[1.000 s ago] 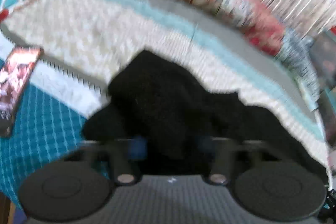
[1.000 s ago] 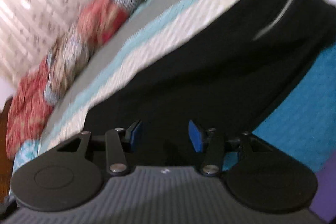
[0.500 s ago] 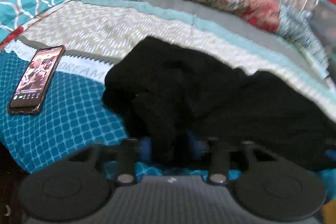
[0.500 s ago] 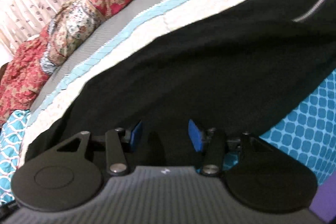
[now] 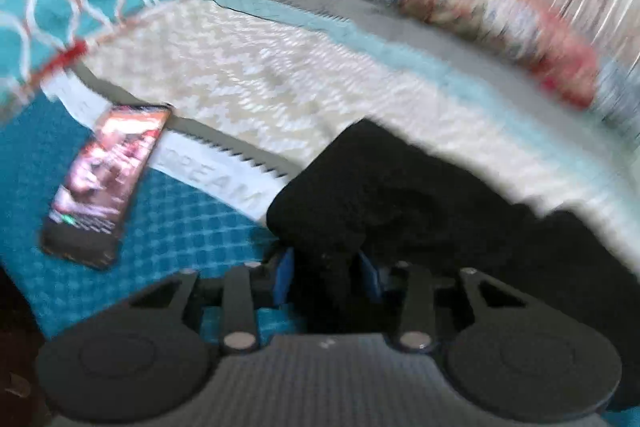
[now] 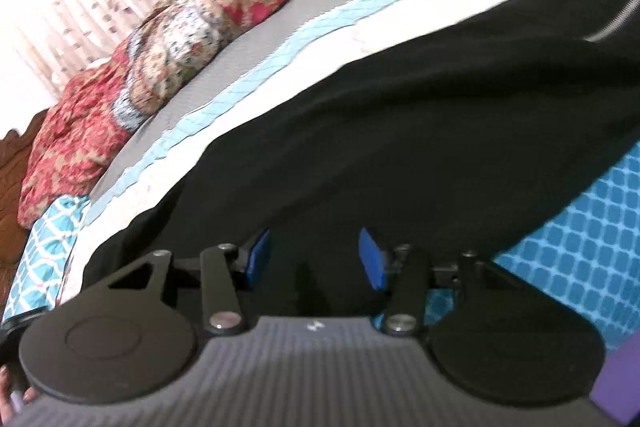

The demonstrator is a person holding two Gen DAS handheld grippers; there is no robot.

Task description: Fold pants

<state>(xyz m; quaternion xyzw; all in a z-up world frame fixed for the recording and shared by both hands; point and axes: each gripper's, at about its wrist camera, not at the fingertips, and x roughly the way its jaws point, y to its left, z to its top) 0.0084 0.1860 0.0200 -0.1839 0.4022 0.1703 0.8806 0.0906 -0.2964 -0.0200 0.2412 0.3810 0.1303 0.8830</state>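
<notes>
Black pants [image 6: 400, 131], soft knit, limp and light, lie across the bed's quilt [image 5: 248, 83], one end toward its blue-checked near edge. Left gripper [image 5: 326, 277] pinches a bunched fold. Right gripper [image 6: 314, 257] gapes over flat cloth; best taken at hem or waistband.

black pants [image 6: 420, 115], soft matt cloth, a bright metal-looking zip on them. quilted cotton bedspread [image 5: 248, 83], stitched and textured. phone [image 5: 106, 183], glossy glass face. left hand-held gripper [image 5: 326, 277], matt black plastic, ribbed grey body, shiny metal-looking pivot pins, blue pads [image 5: 283, 277].
</notes>
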